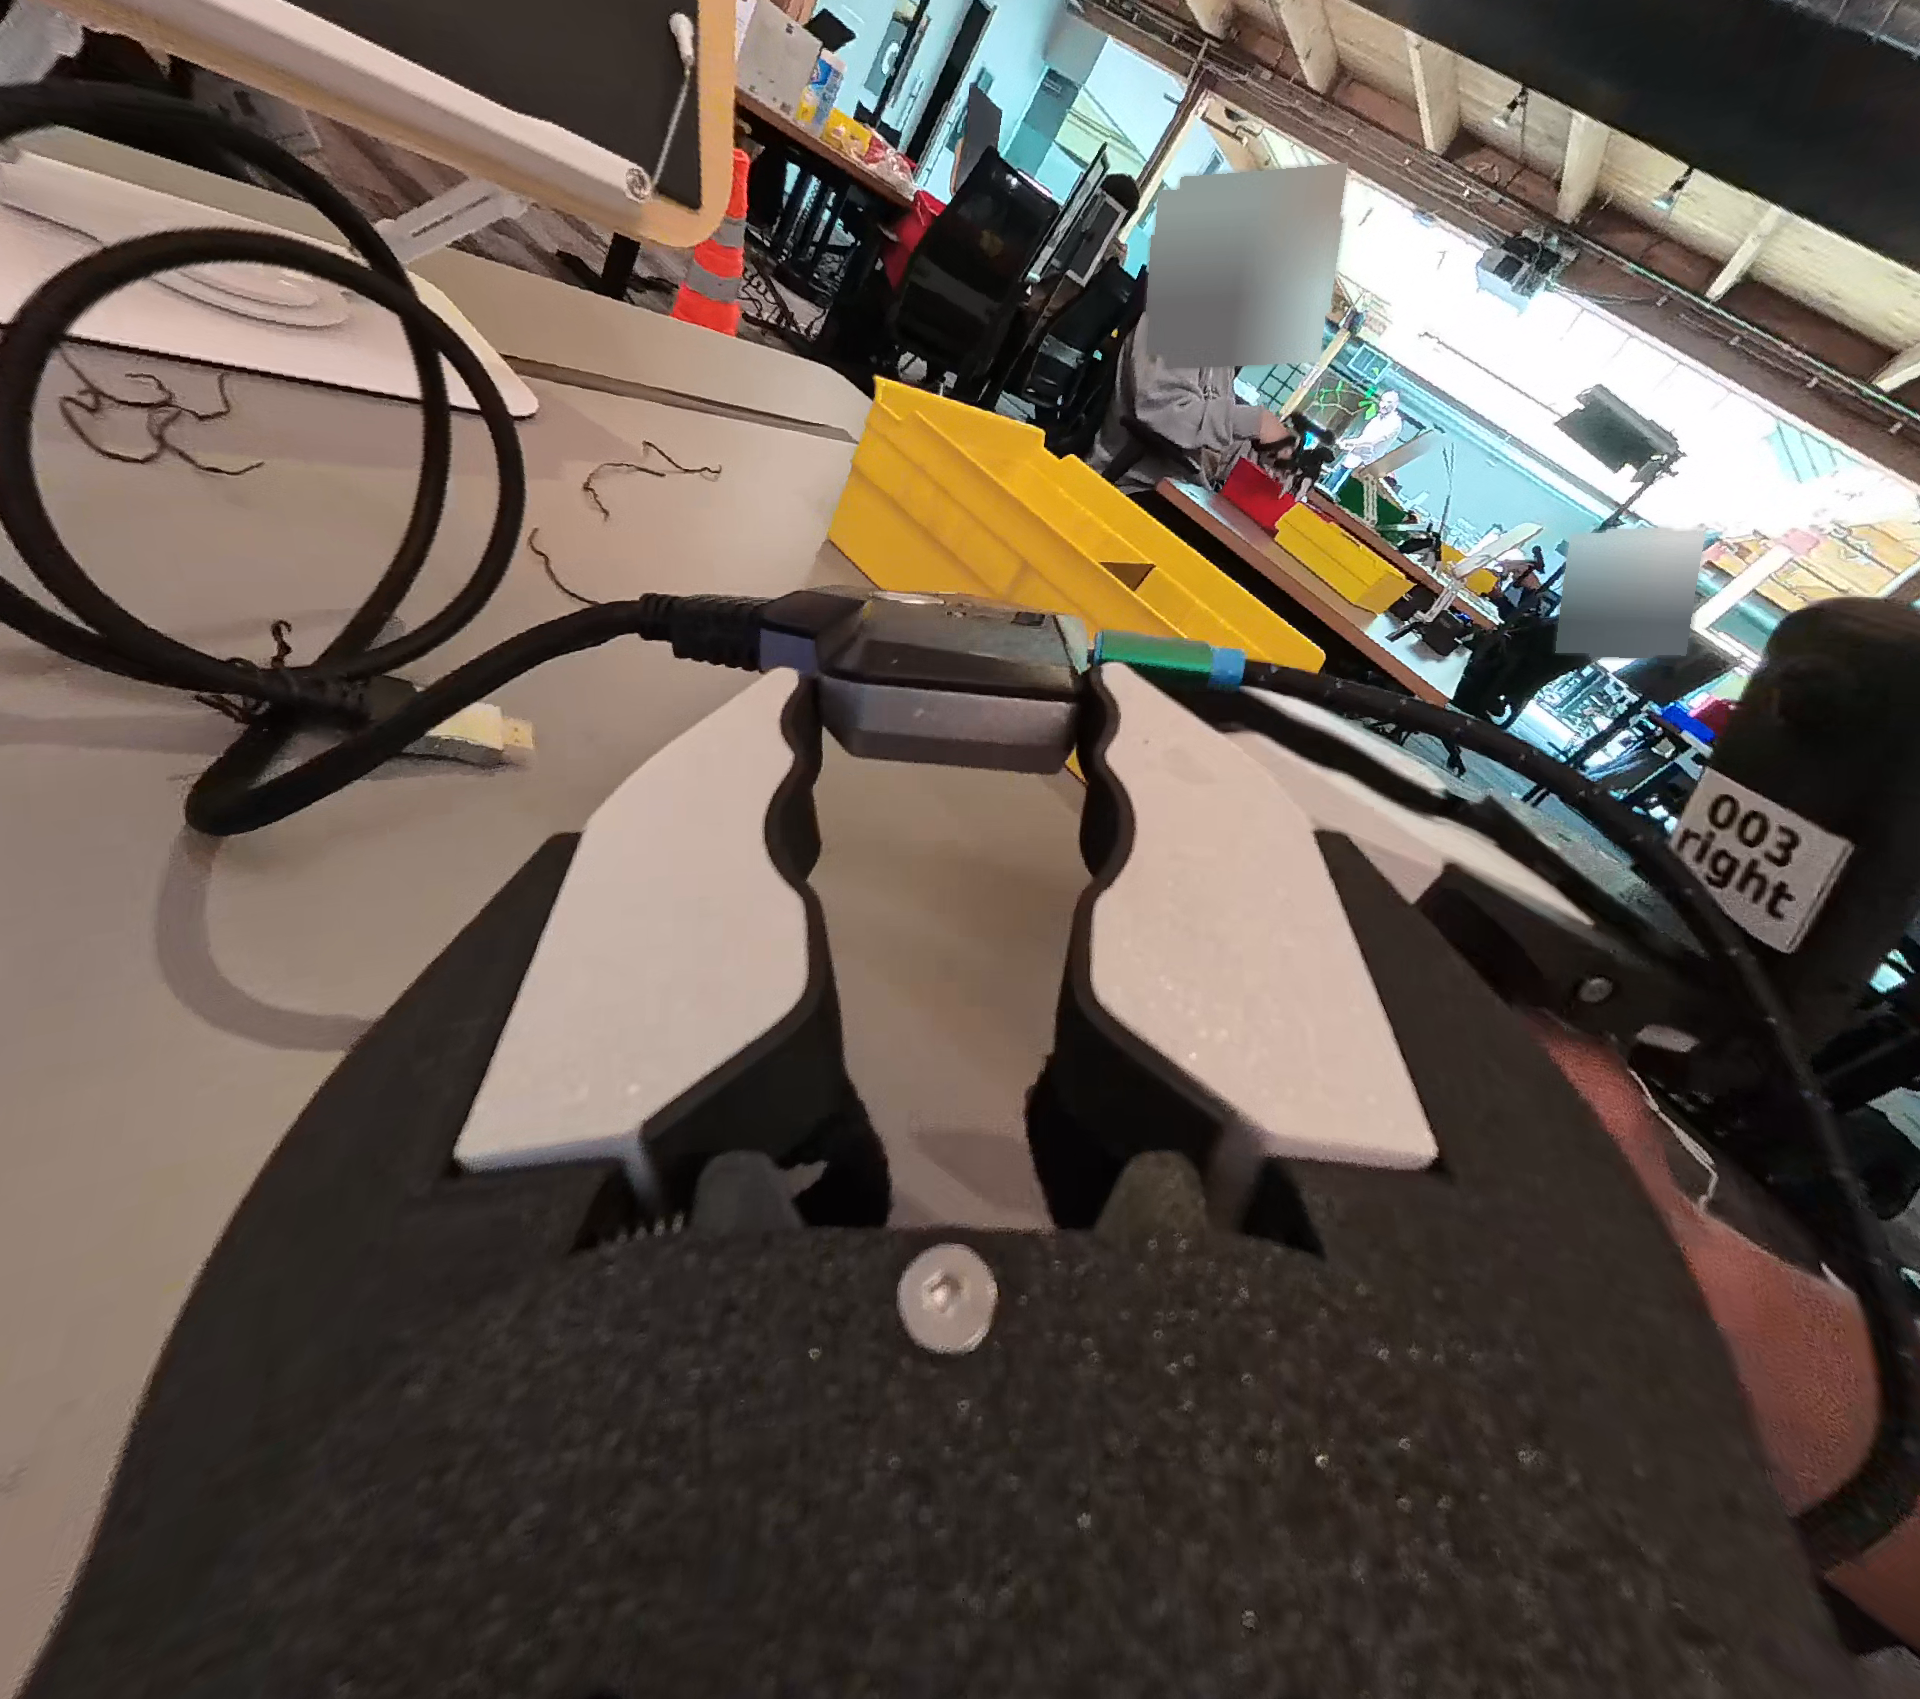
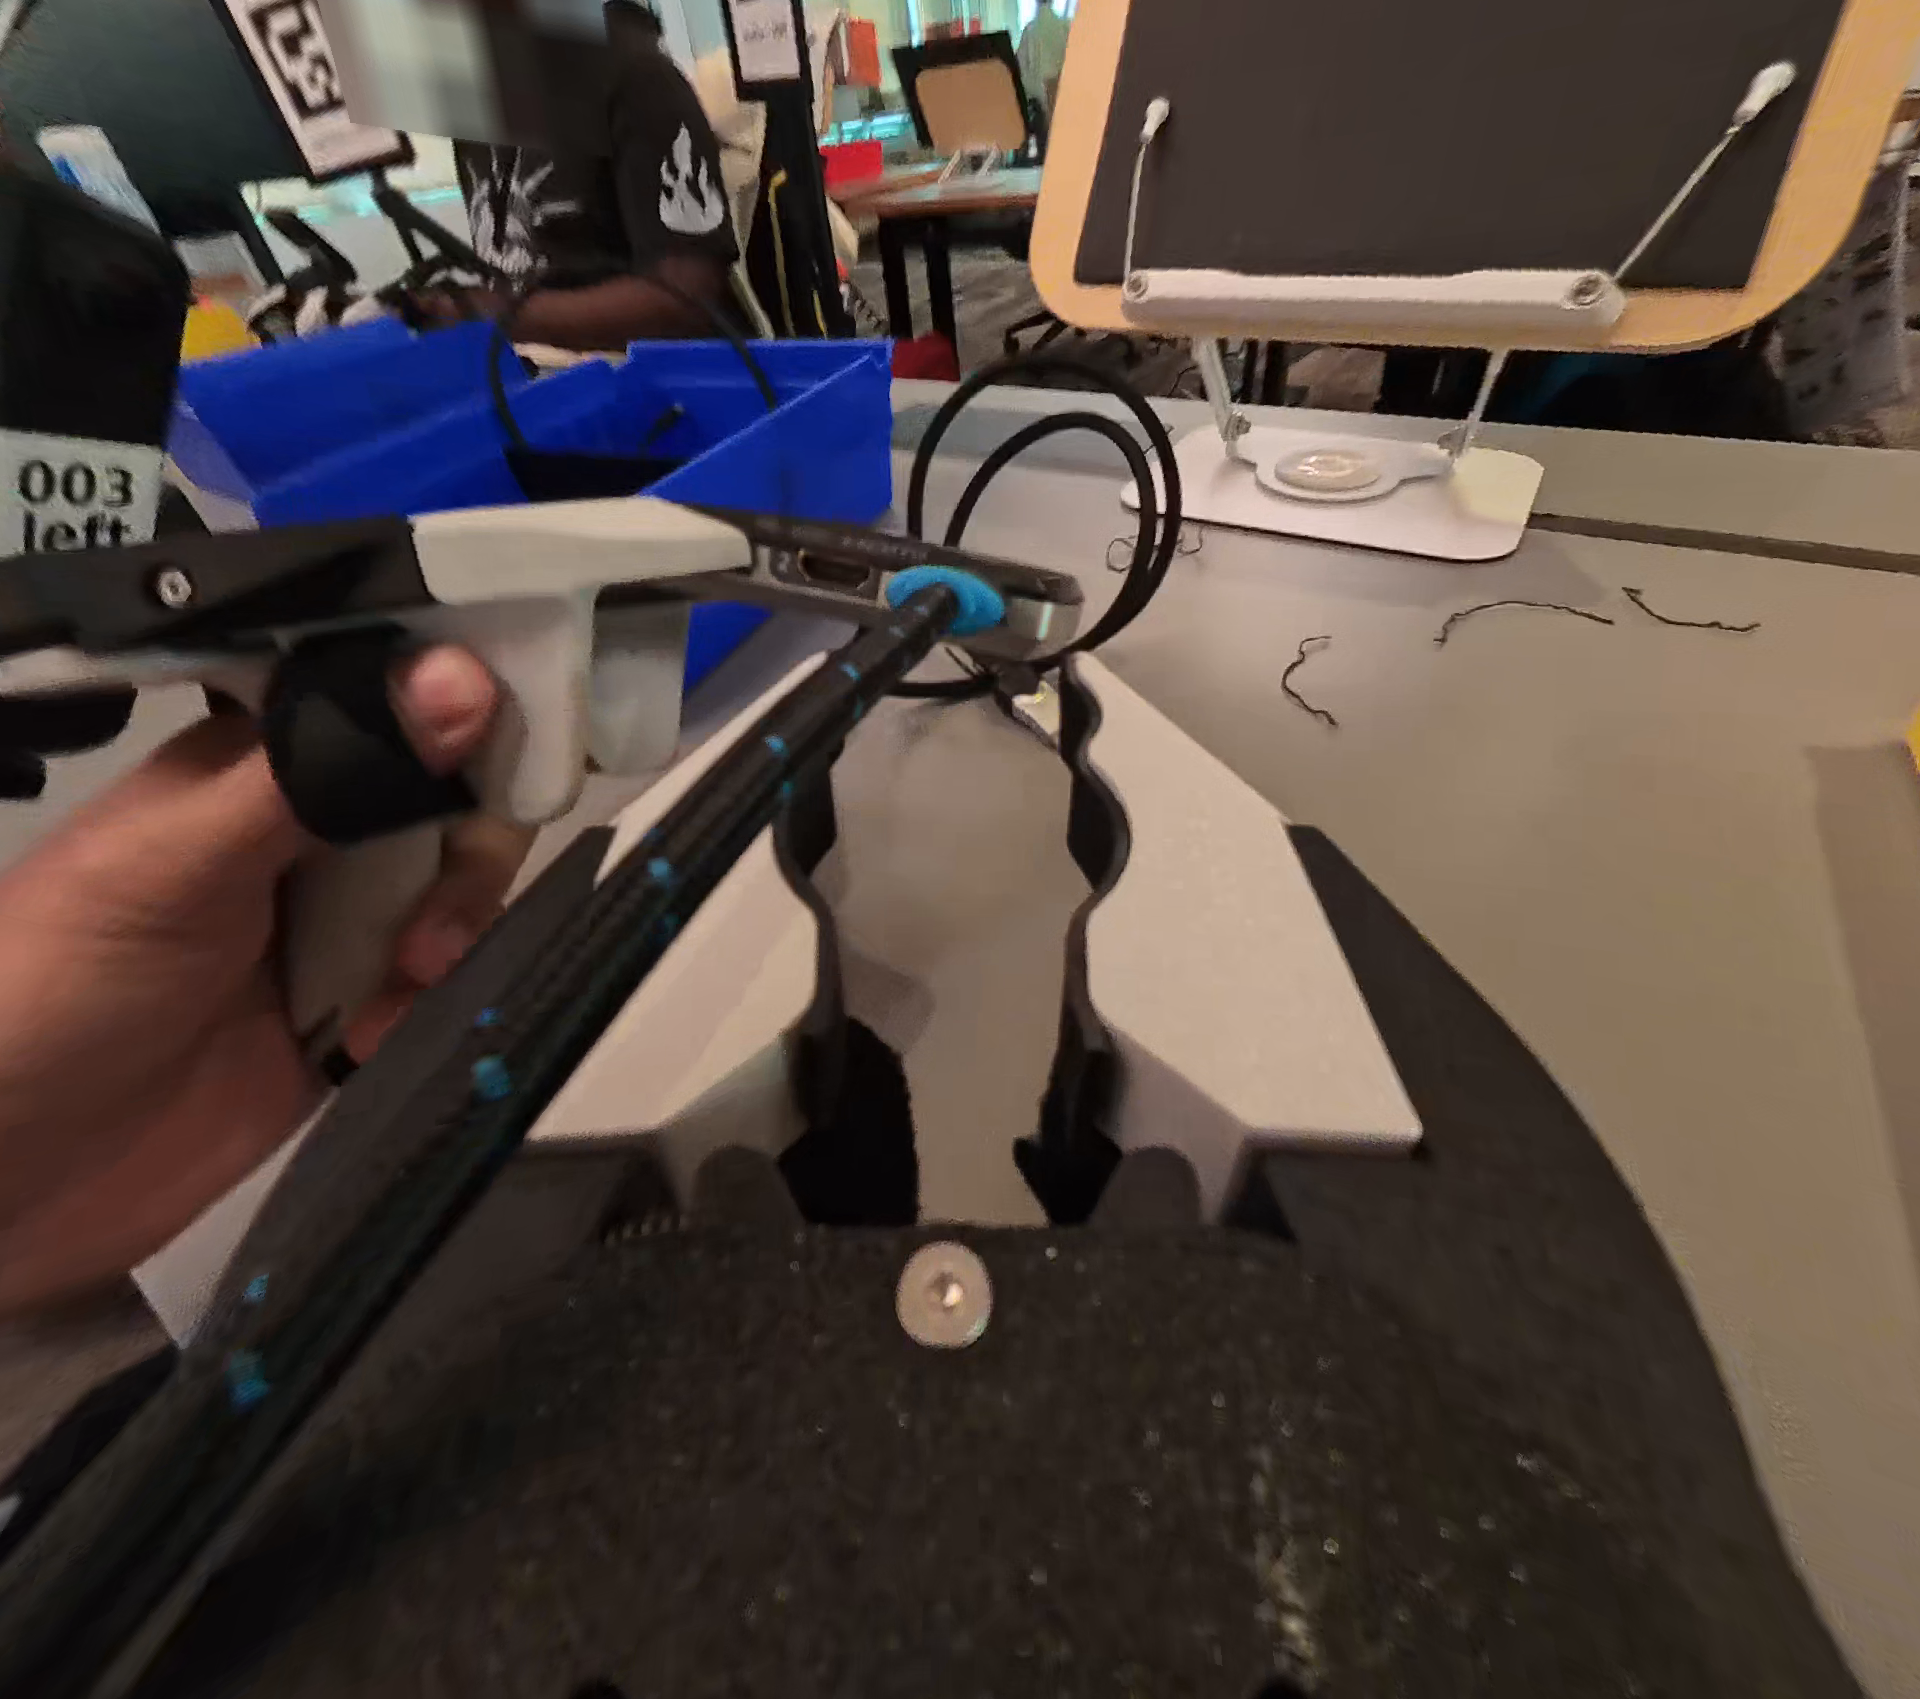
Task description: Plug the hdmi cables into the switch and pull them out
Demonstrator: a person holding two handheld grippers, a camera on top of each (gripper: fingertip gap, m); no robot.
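Left claw (image 1: 948, 714) level, around switch (image 1: 951, 693)

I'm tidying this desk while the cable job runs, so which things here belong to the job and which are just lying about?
In use:
HDMI switch, clamped in the left gripper
blue-flecked cable, plugged in
black cable, plugged in
loose HDMI plug on the table
right gripper, open

Lying about:
yellow bins
blue bins
book stand
thread scraps

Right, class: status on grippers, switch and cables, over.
Left gripper shut on switch. Right gripper open, empty. Blue-flecked cable plugged in, crossing right gripper. Spare plug on table.
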